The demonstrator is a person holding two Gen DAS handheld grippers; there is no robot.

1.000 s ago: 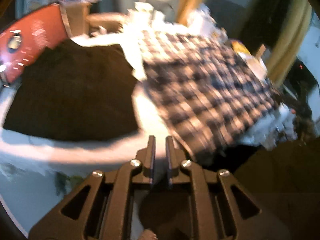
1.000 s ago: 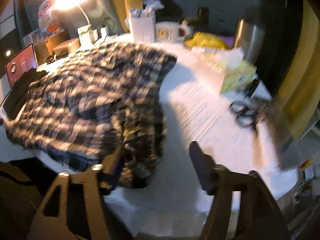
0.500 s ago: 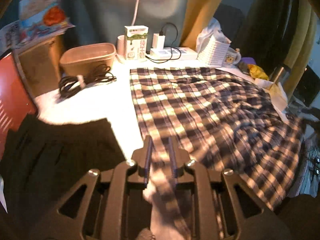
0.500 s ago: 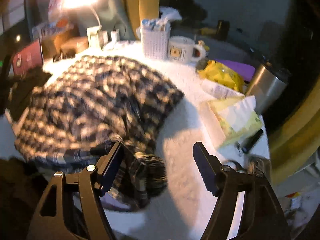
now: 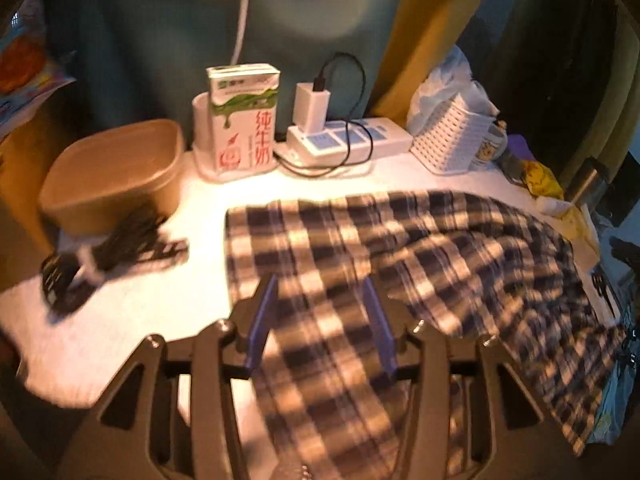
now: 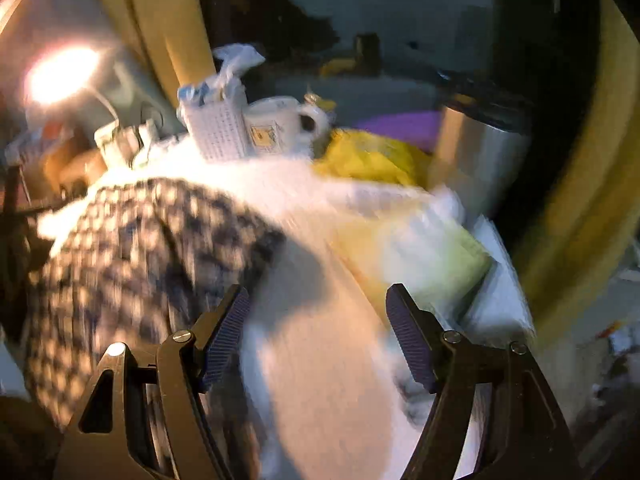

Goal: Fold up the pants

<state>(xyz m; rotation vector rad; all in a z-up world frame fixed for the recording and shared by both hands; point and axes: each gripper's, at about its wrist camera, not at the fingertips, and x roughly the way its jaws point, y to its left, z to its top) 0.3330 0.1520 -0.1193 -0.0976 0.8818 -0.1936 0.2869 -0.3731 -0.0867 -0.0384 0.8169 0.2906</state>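
Observation:
The plaid pants [image 5: 460, 248] lie spread over the white-covered table [image 5: 132, 316], blue and cream checks, rumpled toward the right. One strip of the plaid cloth runs back between the jaws of my left gripper [image 5: 320, 304]. Those jaws are opening, and the blue pads [image 5: 262, 320] stand clear of the cloth. In the right wrist view the pants [image 6: 140, 248] fill the left side. My right gripper [image 6: 318, 312] is open over bare white cover just right of the pants' edge, with nothing between its fingers.
Along the back stand a brown tub [image 5: 112, 176], a milk carton [image 5: 244, 116], a power strip [image 5: 348, 140] and a white basket [image 5: 452, 140]. A black cable bundle [image 5: 100, 256] lies left. A mug [image 6: 280, 124], yellow bag [image 6: 368, 156], steel flask [image 6: 480, 152] and tissue pack [image 6: 440, 256] crowd the right.
My left gripper swept from beside the black cloth to over the plaid pants, and its shut jaws have spread apart. My right gripper slid rightward off the pants' edge, still open.

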